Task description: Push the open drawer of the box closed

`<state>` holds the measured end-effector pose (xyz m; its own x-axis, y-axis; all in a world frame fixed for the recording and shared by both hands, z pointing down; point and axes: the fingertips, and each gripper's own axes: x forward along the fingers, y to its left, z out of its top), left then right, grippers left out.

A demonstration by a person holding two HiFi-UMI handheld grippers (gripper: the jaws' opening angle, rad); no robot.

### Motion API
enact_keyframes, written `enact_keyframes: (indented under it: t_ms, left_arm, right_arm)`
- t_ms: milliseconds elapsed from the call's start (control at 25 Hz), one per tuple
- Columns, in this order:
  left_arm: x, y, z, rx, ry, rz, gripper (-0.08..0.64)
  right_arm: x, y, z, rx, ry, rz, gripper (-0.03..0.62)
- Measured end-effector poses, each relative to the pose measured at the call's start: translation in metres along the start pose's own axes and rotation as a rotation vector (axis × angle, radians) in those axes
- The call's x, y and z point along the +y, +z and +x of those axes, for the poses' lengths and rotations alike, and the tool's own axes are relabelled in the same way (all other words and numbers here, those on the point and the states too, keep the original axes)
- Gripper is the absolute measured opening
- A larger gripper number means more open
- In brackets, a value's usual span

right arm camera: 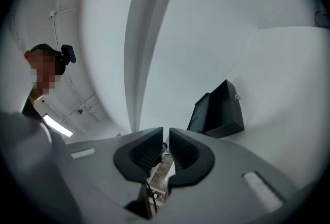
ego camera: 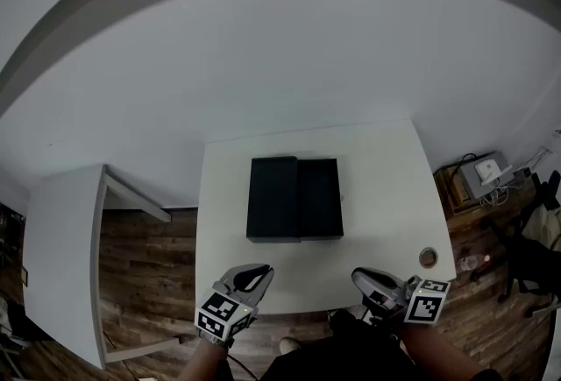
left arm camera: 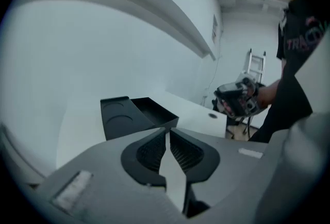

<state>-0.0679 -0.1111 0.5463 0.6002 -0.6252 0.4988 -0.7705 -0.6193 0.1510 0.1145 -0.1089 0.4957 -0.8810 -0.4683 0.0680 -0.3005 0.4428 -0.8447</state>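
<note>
A black box (ego camera: 273, 198) lies in the middle of the white table (ego camera: 386, 169), its drawer (ego camera: 320, 195) pulled out to the right and empty. Both grippers hover at the table's near edge, well short of the box. My left gripper (ego camera: 259, 270) is at the near left with its jaws shut on nothing. My right gripper (ego camera: 359, 276) is at the near right, its jaws a narrow slit apart and empty. The left gripper view shows the box (left arm camera: 121, 117), the drawer (left arm camera: 154, 112) and the right gripper (left arm camera: 234, 98). In the right gripper view the drawer (right arm camera: 227, 107) faces my gripper (right arm camera: 166, 133).
A round hole (ego camera: 428, 257) sits in the table's near right corner. A second white table (ego camera: 61, 265) stands to the left over the wooden floor. A low shelf with cables (ego camera: 478, 178) is at the right. A ladder (left arm camera: 256, 66) leans by the far wall.
</note>
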Motion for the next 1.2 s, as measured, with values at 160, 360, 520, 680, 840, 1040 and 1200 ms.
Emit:
enact_keyframes:
  t_ms: [160,360,520,680,840,1040,1200]
  left_arm:
    - [0.031,0.001,0.033,0.119,0.079,0.248,0.031]
    - [0.056,-0.011,0.059,0.290,0.125,0.549,0.049]
    - [0.063,-0.025,0.072,0.447,0.095,0.777,0.058]
    - [0.069,-0.037,0.079,0.535,0.060,0.836,0.058]
    - [0.072,-0.041,0.084,0.582,0.018,0.853,0.063]
    - [0.071,-0.046,0.088,0.631,-0.033,0.817,0.063]
    - [0.073,-0.048,0.086,0.643,-0.067,0.756,0.064]
  right_arm:
    - [-0.015,0.012,-0.008,-0.005,-0.017,0.018,0.040]
    - [-0.025,0.019,-0.018,-0.008,-0.027,0.039,0.040]
    - [-0.034,0.021,-0.024,-0.014,-0.031,0.057,0.038]
    - [-0.036,0.025,-0.024,-0.017,-0.030,0.067,0.037]
    - [-0.040,0.027,-0.022,-0.015,-0.033,0.074,0.035]
    - [-0.044,0.026,-0.021,-0.012,-0.043,0.079,0.035]
    - [-0.052,0.033,-0.015,-0.018,-0.054,0.056,0.035]
